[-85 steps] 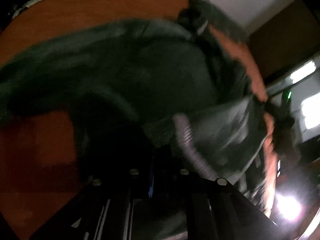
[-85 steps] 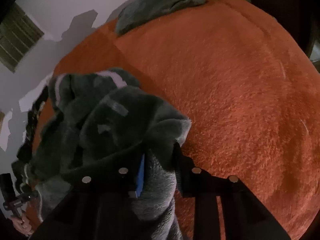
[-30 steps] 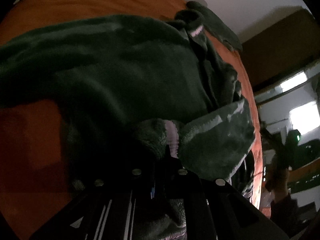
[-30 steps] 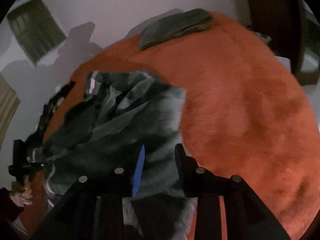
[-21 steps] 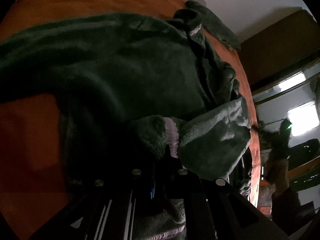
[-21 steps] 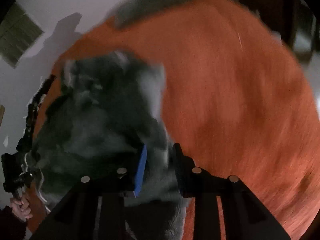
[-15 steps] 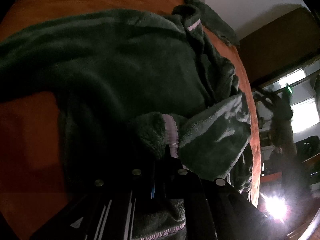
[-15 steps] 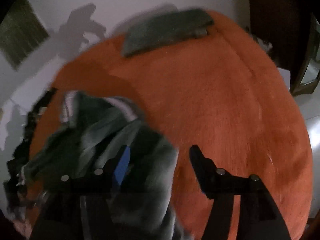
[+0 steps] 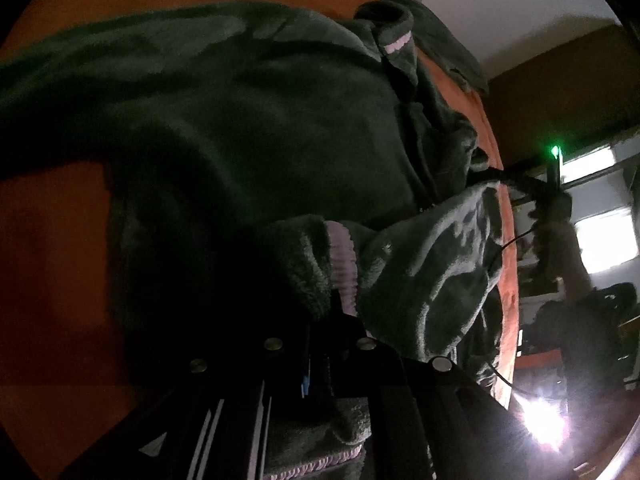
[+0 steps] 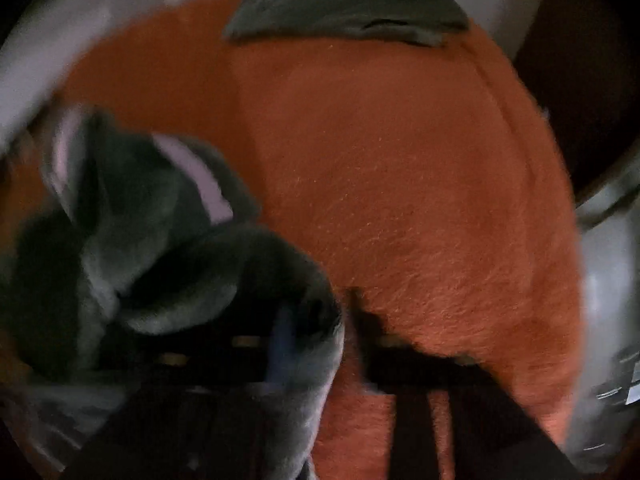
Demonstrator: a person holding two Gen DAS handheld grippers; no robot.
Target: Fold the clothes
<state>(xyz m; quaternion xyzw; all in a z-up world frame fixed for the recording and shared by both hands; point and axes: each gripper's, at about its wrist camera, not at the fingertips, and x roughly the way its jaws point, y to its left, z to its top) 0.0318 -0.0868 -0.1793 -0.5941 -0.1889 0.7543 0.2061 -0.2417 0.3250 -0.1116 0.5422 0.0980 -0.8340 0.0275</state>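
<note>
A dark green fleece garment (image 9: 248, 120) lies spread over the orange bed cover (image 9: 52, 240). My left gripper (image 9: 324, 320) is shut on a bunched part of it beside a pink ribbed cuff (image 9: 342, 264). In the blurred right wrist view, my right gripper (image 10: 318, 320) is closing its jaws on a thick fold of the same garment (image 10: 224, 264), and the fold fills the gap between them. The left wrist view shows that right gripper (image 9: 500, 178) at the garment's far right edge, with a person's hand (image 9: 560, 216) behind it.
A folded grey-green piece of clothing (image 10: 344, 8) lies at the far end of the orange bed cover (image 10: 400, 160), by the pale wall. Dark furniture and bright lights stand off the bed's right side in the left wrist view.
My right gripper let go of the garment, swung sideways with its jaws wide, and now has a fold between narrower jaws. The left gripper has kept still, holding its part.
</note>
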